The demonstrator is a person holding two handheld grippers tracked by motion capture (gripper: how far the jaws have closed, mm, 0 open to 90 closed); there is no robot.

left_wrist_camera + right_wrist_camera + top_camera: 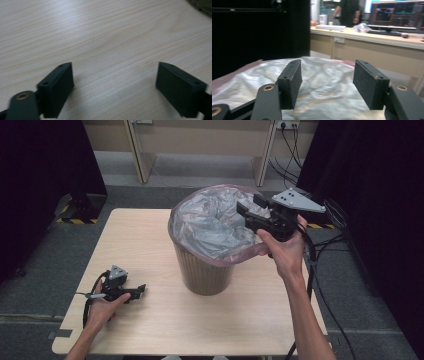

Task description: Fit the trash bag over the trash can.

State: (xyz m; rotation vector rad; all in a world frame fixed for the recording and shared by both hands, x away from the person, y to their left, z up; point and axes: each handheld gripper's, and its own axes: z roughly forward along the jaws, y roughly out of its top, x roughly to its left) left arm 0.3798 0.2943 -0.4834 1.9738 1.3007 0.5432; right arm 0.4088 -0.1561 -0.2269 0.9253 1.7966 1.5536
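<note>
Nearest the person, the left gripper [131, 292] lies low on the front left of the pale wood surface [150, 245], held in the left hand [102, 310]; its own view looks flat across the wood grain, and its fingers [60, 87] stand wide apart with nothing but bare wood between them. Farther in, right of centre, stands the bin [205, 265], a brown ribbed tub lined with a thin, crinkled, see-through bag [210, 220] whose pinkish edge is folded out over the rim. The right hand [285, 247] holds the right gripper [250, 207] up at the bin's right rim, pointing in over the mouth; its fingers [290, 82] are well parted and hold nothing, with the bag's wrinkled film lying beyond and below the gap. The surface stands on grey floor [50, 250], with black curtains at either side, yellow-and-black tape at their feet, and cables [325, 250] trailing down on the right. The high view gives the bin's outside and where both hands sit; the right gripper view looks past the bag to a long counter [367, 37] with a screen [397, 15] and a person [348, 12] standing at it.
</note>
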